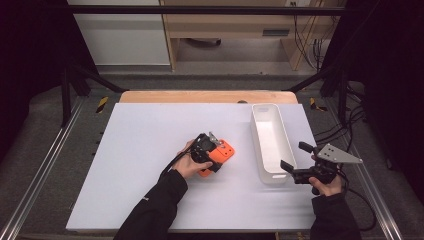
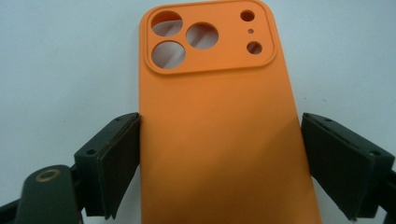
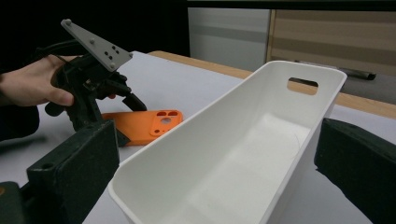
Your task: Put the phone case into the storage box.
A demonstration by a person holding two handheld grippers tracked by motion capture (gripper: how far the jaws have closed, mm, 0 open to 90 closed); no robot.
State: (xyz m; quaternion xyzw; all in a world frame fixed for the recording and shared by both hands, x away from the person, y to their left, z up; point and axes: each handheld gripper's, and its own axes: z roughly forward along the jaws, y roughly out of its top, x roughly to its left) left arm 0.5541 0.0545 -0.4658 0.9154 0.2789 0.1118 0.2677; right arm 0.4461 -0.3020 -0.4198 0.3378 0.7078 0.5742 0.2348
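Step in hand: picking the orange phone case [image 2: 219, 135] off the white table [image 1: 135, 150]. The left gripper [image 2: 219, 154] sits right over it, with the case lying flat, back up and camera cutouts pointing away from the jaws. The left pad [image 2: 122, 158] is touching the case's long edge. The right pad [image 2: 336, 163] looks just shy of the other edge, maybe a sliver of gap, hard to call. So the jaws are straddling the case across its width and nearly pinching it, but I wouldn't call that a firm grip yet.

The right gripper [image 1: 300, 172] is spread wide with nothing in it. It's parked at the near end of the white plastic bin [image 1: 270, 140], a jaw on either side of that short end wall and neither pad pressing it. In the right gripper view the bin [image 3: 233, 158] has nothing in it, and the case [image 3: 144, 125] lies off to the side beyond it, under the left gripper [image 3: 100, 100].

My read of the next move: finish the squeeze until both pads bite the case edges, then lift straight up. The case is thin and flexible, so too much squeeze could bow it or pop it out. The bin looks like the likely drop target, so carry it across toward the right gripper's side. The right gripper may need to steady the bin.
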